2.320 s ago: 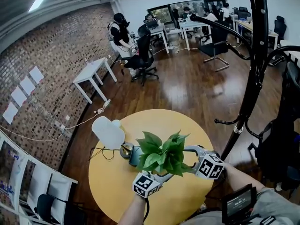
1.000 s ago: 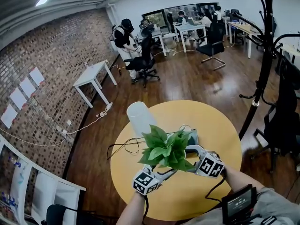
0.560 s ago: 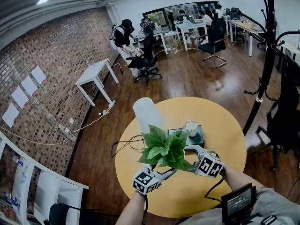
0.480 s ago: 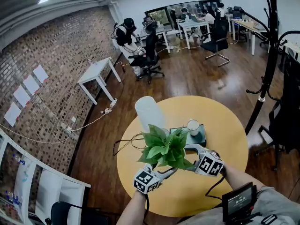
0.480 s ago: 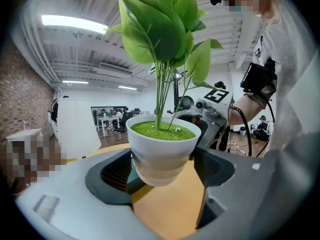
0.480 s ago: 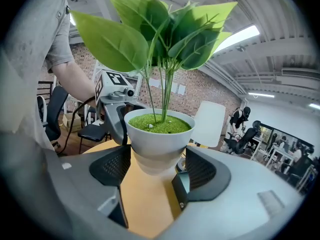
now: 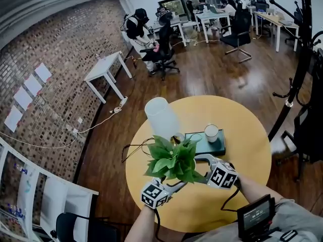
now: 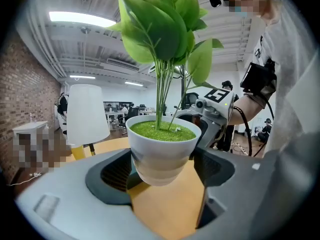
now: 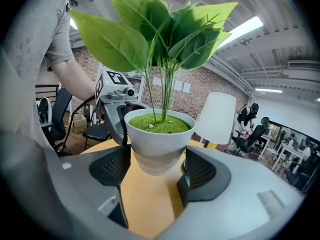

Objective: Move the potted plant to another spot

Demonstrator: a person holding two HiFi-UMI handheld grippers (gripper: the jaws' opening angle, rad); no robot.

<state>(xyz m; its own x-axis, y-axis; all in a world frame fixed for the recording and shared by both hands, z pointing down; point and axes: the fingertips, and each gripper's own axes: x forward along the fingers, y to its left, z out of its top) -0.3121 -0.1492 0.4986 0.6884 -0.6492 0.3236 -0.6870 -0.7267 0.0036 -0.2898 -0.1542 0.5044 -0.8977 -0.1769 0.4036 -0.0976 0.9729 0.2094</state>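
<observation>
The potted plant has broad green leaves in a white pot. It hangs a little above the round yellow table, near the table's front. My left gripper grips the pot from the near left, its pads pressed on the pot's sides. From the right, my right gripper clamps the same pot. In the left gripper view the left gripper shows bare tabletop under the pot's rounded base. The right gripper view shows the right gripper the same way.
Behind the plant on the table stand a white-shaded lamp and a white cup on a dark green book. A black cable trails off the left edge. A black coat rack stands right, a small white table far left.
Both grippers have carried the plant along over the table and slightly lower. The lamp, once beside the plant, now stands behind it, and the book and cup have come into sight.
</observation>
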